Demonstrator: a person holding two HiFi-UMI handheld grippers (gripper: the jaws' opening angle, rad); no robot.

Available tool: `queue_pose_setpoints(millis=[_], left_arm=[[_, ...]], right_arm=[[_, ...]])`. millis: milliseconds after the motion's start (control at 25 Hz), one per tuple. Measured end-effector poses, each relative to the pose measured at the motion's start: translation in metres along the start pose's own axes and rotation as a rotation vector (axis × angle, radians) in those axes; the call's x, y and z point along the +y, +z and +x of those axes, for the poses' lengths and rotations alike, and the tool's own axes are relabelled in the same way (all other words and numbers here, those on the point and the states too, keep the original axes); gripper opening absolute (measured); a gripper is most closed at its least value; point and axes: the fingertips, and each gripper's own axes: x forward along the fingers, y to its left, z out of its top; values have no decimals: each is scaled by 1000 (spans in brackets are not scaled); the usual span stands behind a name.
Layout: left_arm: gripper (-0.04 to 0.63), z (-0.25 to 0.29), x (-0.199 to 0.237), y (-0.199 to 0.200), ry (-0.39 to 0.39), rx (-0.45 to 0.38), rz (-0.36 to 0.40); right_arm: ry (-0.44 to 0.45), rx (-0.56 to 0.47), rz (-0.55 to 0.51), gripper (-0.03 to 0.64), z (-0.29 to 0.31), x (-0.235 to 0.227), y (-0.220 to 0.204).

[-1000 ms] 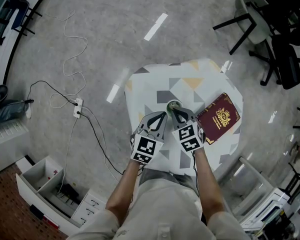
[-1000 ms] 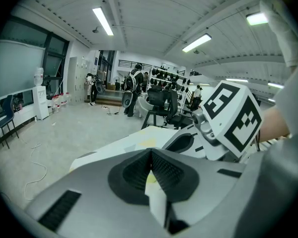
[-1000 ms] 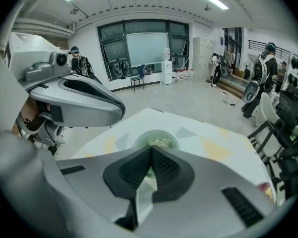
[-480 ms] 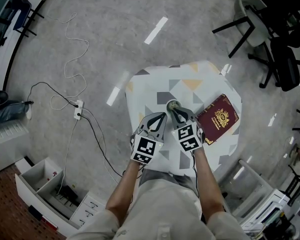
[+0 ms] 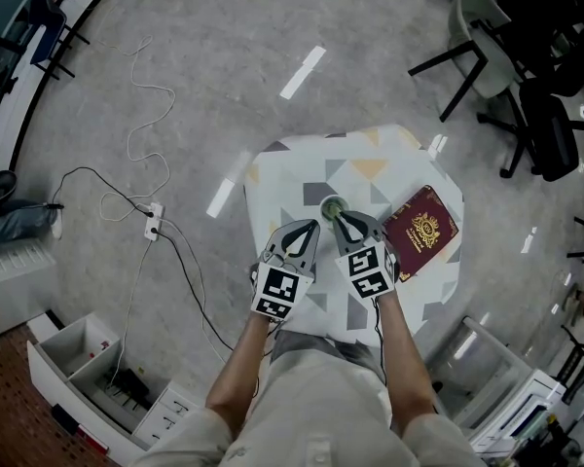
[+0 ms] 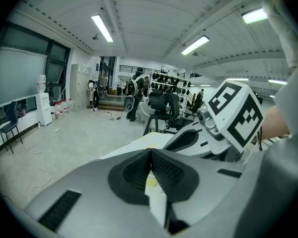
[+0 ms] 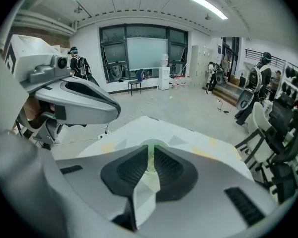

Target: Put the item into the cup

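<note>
Over table [image 5: 282, 168], left gripper [image 5: 310, 227] fingers touch; right gripper [image 5: 338, 219] fingers slightly apart at cup [image 5: 332, 204].

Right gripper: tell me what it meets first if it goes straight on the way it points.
The right gripper points straight at the green cup on the patterned table. The cup's rim sits just beyond its fingers, so it would likely meet that first, though depth is hard to judge.

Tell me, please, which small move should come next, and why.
Probably swing the right gripper to the booklet: its jaws stand slightly apart with nothing between them at the cup, and the left gripper is shut, empty.
</note>
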Motion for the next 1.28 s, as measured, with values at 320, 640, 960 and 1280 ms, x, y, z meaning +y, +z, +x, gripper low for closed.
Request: queue_pose_setpoints(millis=[320,640,960,1280], left_arm=[[11,-20,-5,20,22,-39,21],[11,-50,-18,57,45,-116,47],[11,-91,-42,92,68,-206,68],[12,-115,-71,101,64,-245,92]], right_arm=[[-50,-103,-11,48,-44,0,27],[-110,-297,-22,44,-112,1,72],[-153,-438,-9,23,-182,14,92],[-163,-486,-13,23,-223,30,78]])
